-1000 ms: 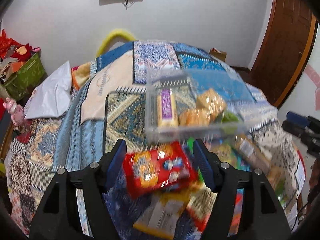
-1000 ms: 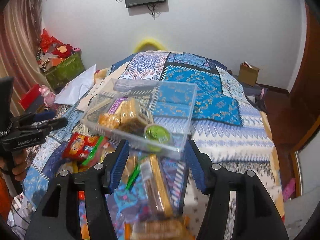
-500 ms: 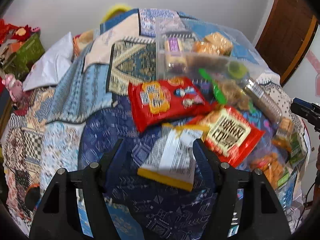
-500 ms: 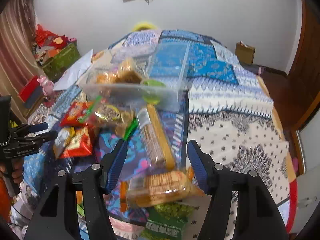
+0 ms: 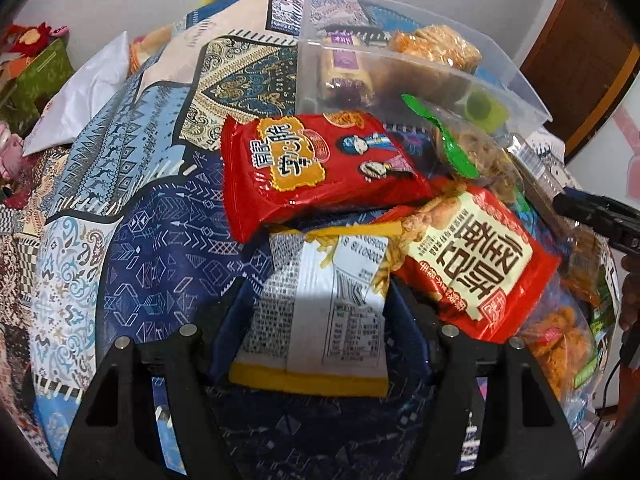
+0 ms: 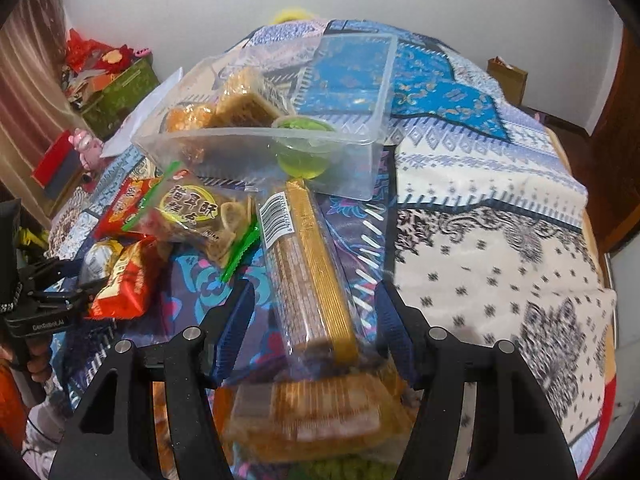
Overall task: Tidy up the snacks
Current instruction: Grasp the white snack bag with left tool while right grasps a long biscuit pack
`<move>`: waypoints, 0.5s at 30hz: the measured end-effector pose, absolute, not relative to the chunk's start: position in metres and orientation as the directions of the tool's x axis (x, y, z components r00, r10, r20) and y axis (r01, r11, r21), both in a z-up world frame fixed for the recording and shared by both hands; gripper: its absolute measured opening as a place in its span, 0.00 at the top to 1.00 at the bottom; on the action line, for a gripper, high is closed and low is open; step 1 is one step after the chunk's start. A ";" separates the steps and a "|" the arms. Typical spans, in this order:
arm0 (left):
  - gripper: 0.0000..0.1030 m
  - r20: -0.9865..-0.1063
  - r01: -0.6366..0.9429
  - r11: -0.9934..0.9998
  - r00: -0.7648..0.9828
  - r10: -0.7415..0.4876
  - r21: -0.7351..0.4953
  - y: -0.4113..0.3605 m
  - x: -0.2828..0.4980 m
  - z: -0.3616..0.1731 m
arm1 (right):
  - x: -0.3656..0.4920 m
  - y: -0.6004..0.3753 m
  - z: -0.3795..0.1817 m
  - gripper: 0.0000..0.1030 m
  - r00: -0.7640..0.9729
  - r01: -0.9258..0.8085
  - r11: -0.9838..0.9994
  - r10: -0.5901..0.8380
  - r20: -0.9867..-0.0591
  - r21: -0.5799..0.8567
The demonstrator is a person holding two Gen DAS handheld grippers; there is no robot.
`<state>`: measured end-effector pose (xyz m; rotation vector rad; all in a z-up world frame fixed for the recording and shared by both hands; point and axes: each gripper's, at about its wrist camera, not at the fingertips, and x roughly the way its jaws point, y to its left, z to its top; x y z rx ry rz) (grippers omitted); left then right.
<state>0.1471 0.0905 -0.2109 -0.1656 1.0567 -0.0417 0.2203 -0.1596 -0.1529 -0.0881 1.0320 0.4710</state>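
Your left gripper (image 5: pixel 316 316) stands partly open astride the white and yellow snack packet (image 5: pixel 320 312), which lies back side up on the patterned bedspread (image 5: pixel 120 240). Its blue pads sit just beside the packet's two long edges, and you cannot tell whether they press on it. Your right gripper (image 6: pixel 312 320) is likewise partly open, straddling the long gold-edged biscuit sleeve (image 6: pixel 308 268); a visible gap remains on each side, so nothing is gripped there.

Beyond both grippers sits the clear plastic bin (image 6: pixel 256 152). In it you have a purple-labelled bar (image 5: pixel 346 68) at the left end, wrapped golden crispy cakes (image 6: pixel 240 100) in the middle, and a green jelly cup (image 6: pixel 304 144) against the near wall. The far right part of the bin holds nothing that shows.

Loose snacks lie between the bin and your grippers: a red packet with cartoon faces (image 5: pixel 316 168) just past the white packet, a red packet with a cream label (image 5: pixel 476 264) touching its right corner, and a green-edged clear bag of curled crisps (image 6: pixel 200 216) left of the biscuit sleeve.
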 end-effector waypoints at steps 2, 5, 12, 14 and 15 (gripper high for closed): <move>0.34 -0.857 -0.048 0.985 0.501 -0.118 -0.164 0.092 0.148 -0.212 | 0.224 -0.155 -0.157 0.43 0.410 -0.427 0.893 0.333 -0.849 0.144; 0.41 -0.847 -0.042 0.986 0.518 -0.118 -0.163 0.091 0.146 -0.212 | 0.228 -0.149 -0.162 0.43 0.389 -0.434 0.888 0.335 -0.858 0.150; 0.50 -0.833 -0.043 0.989 0.545 -0.096 -0.142 0.088 0.139 -0.206 | 0.227 -0.143 -0.164 0.63 0.404 -0.454 0.883 0.325 -0.855 0.121; 0.50 -0.830 -0.046 0.990 0.552 -0.087 -0.135 0.088 0.138 -0.203 | 0.225 -0.144 -0.163 0.64 0.410 -0.455 0.883 0.322 -0.853 0.115; 0.50 -0.827 -0.046 0.990 0.555 -0.087 -0.135 0.088 0.137 -0.202 | 0.224 -0.145 -0.161 0.64 0.415 -0.452 0.884 0.324 -0.850 0.116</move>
